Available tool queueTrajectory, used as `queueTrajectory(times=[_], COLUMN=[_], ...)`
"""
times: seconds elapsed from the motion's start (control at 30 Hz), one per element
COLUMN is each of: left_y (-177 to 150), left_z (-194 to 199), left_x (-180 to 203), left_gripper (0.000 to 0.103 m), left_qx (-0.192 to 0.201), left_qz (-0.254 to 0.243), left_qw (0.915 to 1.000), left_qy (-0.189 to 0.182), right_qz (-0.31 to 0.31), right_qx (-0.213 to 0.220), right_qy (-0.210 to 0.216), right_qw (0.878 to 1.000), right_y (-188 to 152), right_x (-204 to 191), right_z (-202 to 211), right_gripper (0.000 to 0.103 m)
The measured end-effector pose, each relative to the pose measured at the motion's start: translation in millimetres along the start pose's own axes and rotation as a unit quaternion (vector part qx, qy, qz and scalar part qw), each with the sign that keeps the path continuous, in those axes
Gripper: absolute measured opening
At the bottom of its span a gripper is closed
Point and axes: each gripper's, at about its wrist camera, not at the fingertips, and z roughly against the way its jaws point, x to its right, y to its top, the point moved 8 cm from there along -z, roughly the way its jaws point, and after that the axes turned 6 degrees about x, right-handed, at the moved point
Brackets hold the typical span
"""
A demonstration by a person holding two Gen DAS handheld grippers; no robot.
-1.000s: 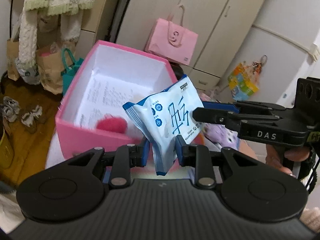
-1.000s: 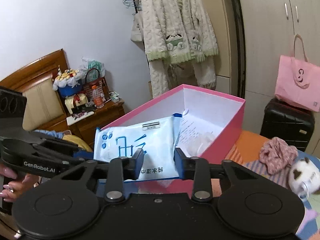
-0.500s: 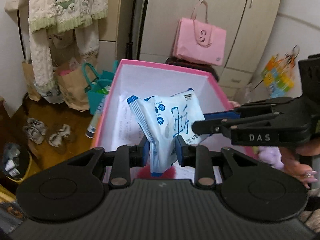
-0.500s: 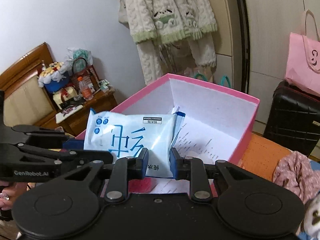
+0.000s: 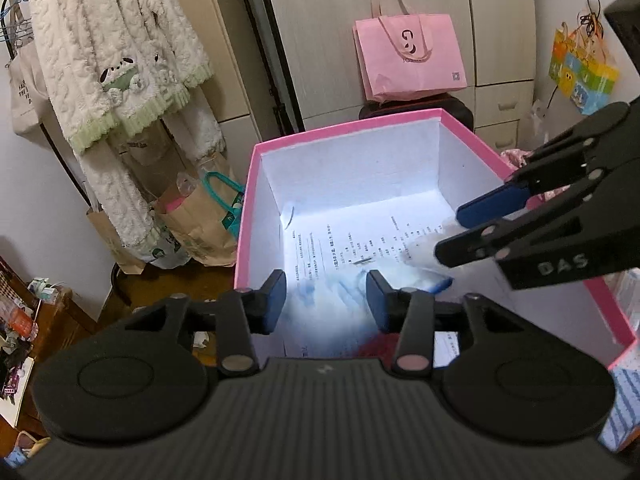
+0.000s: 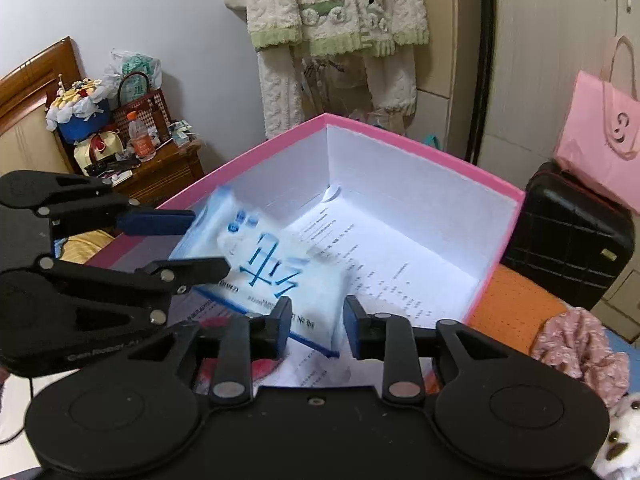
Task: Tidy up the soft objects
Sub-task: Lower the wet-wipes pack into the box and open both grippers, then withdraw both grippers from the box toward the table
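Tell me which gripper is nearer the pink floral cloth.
Right. The right gripper hovers at the near end of the pink box, the pink floral cloth outside beside it. The left gripper is across the box. Both jaws have just been opening, the wipes pack loose between them.

A glossy plastic wipes packet (image 6: 276,276) is lying on printed paper (image 6: 384,256) inside a matt pink cardboard box (image 6: 420,152) (white-lined), while a fluffy knitted cardigan (image 5: 116,60) is hanging behind.
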Motion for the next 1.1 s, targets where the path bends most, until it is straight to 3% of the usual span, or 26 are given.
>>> queueTrajectory(times=[0.17, 0.5, 0.83, 1.1], left_y=[8, 18, 19, 16], left_z=[16, 60, 133, 171], left_x=[-1, 11, 40, 65], left_gripper=[0.051, 0.055, 0.065, 0.077], left_qx=[0.008, -0.018, 0.031, 0.046], left_qz=[0.002, 0.042, -0.012, -0.029], left_qw=[1.0000, 0.9953, 0.9945, 0.9915], left_qy=[-0.002, -0.085, -0.099, -0.119], right_qz=[0.003, 0.022, 0.063, 0.083], right_qx=[0.005, 0.012, 0.026, 0.048], right_qy=[0.004, 0.016, 0.003, 0.007], right_qw=[1.000, 1.000, 0.998, 0.995], right_y=[1, 7, -2, -16], right_x=[1, -16, -44, -65], right_z=[17, 56, 109, 156], right_gripper=[0.037, 0.039, 0.046, 0.054])
